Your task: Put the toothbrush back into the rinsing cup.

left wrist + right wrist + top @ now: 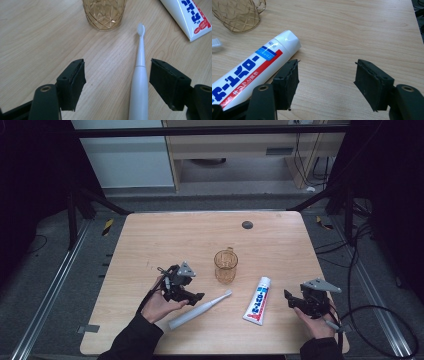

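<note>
Reaching: left gripper (117,82) jaws wide apart, toothbrush (139,82) lengthwise between them, untouched | right gripper (327,83) jaws apart, empty, toothpaste (249,75) beside.

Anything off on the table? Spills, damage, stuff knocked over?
Nothing stands out. The amber glass mug stands upright and looks empty; the electric toothbrush and toothpaste tube lie flat on the wooden table, tube capped. No spill or damage visible.
</note>
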Motion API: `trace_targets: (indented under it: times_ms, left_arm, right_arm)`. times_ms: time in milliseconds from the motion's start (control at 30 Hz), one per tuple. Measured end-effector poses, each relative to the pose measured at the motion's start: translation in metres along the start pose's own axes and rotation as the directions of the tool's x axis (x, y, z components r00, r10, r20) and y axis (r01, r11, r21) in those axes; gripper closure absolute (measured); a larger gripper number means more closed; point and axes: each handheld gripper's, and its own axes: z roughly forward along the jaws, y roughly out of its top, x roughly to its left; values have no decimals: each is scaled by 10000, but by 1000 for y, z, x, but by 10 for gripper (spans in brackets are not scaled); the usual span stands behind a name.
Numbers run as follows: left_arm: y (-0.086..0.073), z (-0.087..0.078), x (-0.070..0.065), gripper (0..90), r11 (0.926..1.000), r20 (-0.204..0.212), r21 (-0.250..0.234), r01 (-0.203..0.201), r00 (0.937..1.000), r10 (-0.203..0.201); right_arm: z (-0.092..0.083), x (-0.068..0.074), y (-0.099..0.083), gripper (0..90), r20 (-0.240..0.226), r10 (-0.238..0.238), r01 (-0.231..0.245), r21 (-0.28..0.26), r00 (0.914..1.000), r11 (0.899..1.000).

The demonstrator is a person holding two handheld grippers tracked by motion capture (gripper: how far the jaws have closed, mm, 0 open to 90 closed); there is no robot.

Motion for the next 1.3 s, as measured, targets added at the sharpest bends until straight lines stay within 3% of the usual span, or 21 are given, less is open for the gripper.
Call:
trace_targets:
  times_ms: [367,800,1300]
  left_arm:
    - [-3,18,-11,340,9963,275,783,-364,9990,343]
    - [-2,25,-17,419,9900,637,1267,-621,9965,543]
    - [0,35,-23,478,9743,929,1967,-1098,9913,930]
  right_arm:
    - [0,0,0,360,-126,62,-62,32,9999,10000]
    - [1,-1,-1,365,-140,35,-34,69,9999,10000]
    - [2,0,-1,372,-186,-83,86,134,9998,9999]
